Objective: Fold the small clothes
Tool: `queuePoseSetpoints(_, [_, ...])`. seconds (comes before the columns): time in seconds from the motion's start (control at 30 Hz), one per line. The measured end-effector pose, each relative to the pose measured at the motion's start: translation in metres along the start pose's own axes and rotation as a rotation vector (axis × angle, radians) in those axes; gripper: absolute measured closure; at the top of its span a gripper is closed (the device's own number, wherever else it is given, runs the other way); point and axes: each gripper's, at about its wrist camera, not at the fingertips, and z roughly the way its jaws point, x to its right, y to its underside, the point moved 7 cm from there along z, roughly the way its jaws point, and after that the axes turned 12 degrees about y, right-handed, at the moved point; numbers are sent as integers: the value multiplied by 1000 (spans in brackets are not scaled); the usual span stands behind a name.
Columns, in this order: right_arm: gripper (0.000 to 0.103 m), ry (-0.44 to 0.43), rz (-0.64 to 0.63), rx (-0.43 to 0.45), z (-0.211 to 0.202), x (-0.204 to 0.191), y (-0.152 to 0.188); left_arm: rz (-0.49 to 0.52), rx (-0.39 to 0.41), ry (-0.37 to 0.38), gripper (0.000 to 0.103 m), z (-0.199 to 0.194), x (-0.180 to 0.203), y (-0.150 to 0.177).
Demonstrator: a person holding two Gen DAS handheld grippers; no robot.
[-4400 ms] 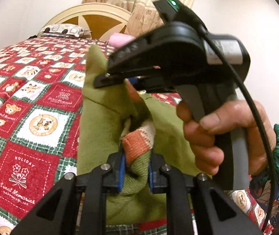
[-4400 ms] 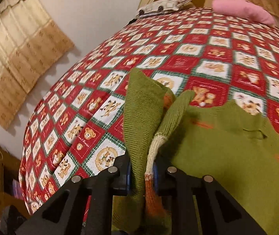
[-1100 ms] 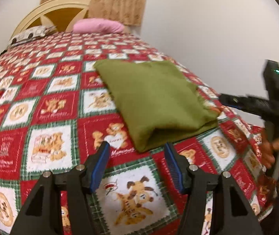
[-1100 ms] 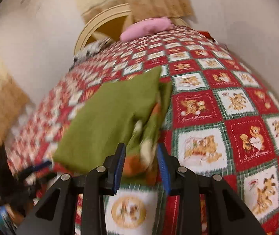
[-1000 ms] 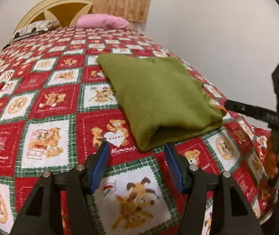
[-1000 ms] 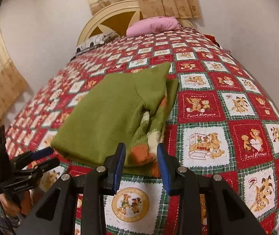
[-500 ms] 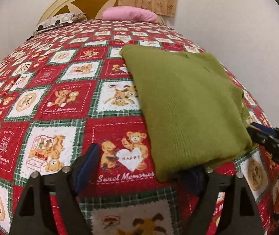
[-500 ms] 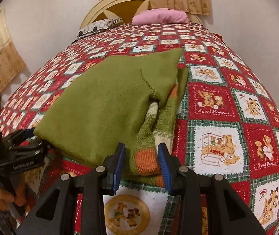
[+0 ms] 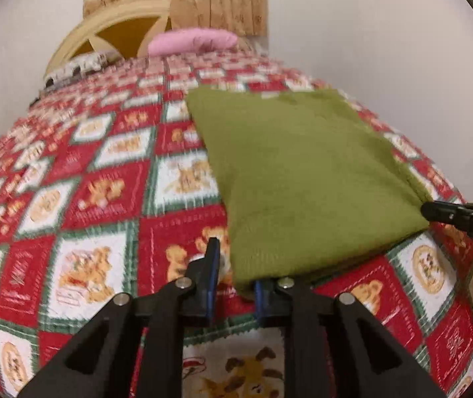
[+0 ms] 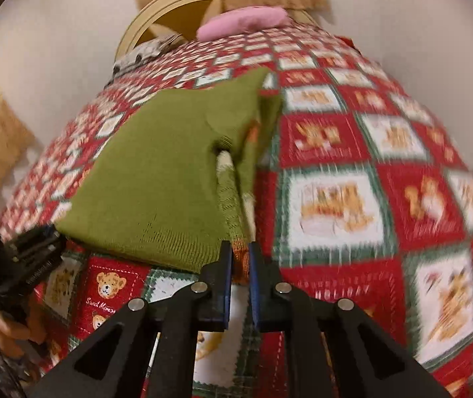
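A green knitted sweater [image 9: 302,172] lies folded on the bed; it also shows in the right wrist view [image 10: 170,165]. My left gripper [image 9: 233,282] is at its near left corner, jaws narrowed around the corner edge, with the right finger tucked under the fabric. My right gripper [image 10: 240,265] is at the near right corner, jaws almost shut on the orange and cream sleeve cuff [image 10: 241,258]. Each gripper shows in the other's view: the right one [image 9: 462,219] and the left one [image 10: 27,262].
The bed is covered with a red, green and white teddy-bear quilt [image 9: 103,199]. A pink pillow [image 9: 193,41] and a cream headboard [image 9: 110,33] are at the far end. White walls stand beside the bed.
Both grippers moved forward to the sweater's near corners and closed in: the left from wide open to narrow at the left corner, the right onto the sleeve cuff.
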Motion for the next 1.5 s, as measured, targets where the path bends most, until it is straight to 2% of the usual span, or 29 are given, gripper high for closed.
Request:
queuePoseSetpoints(0.07, [94,-27,49,3,3,4,4,-19,-5,-18,57,1,-5,0])
queuePoseSetpoints(0.13, [94,-22,44,13,0,3,3,-52,-8,-30,41,-4,-15,1])
queuePoseSetpoints(0.17, [94,-9,21,14,-2,0,2,-62,-17,-20,36,-4,-16,2])
queuePoseSetpoints(0.23, [91,8,-33,9,-10,-6,4,-92,-38,34,31,-13,-24,10])
queuePoseSetpoints(0.33, [91,49,-78,14,-26,-8,4,-83,-44,53,33,-29,-30,16])
queuePoseSetpoints(0.37, [91,78,-94,47,-35,-7,-1,-78,-39,50,33,-33,-31,15])
queuePoseSetpoints(0.43, [91,104,-109,124,-52,-9,-16,-79,2,68,33,-44,-36,2])
queuePoseSetpoints(0.53, [91,76,-105,201,-64,-24,-48,-87,89,54,33,-50,-39,-30])
queuePoseSetpoints(0.63, [91,70,-151,222,-50,-47,-74,-90,134,41,33,-39,-39,-63])
queuePoseSetpoints(0.77, [91,43,-137,160,-6,-58,-88,-97,133,54,33,-2,-31,-96])
queuePoseSetpoints(0.83, [91,63,-147,132,16,-57,-88,-90,132,48,33,17,-28,-103])
queuePoseSetpoints(0.9, [93,91,-162,95,36,-54,-82,-81,115,23,34,31,-26,-102])
queuePoseSetpoints(0.97, [100,106,-165,95,47,-49,-76,-109,77,26,34,47,-28,-91])
queuePoseSetpoints(1.07, [100,93,-148,107,51,-47,-76,-152,108,35,29,47,-34,-80])
queuePoseSetpoints(1.17, [100,93,-151,109,54,-49,-77,-177,97,48,23,48,-37,-80])
queuePoseSetpoints(1.33, [100,90,-148,131,50,-50,-74,-195,95,10,12,47,-40,-79])
queuePoseSetpoints(1.5, [97,67,-102,148,38,-49,-71,-149,86,-40,12,39,-36,-76])
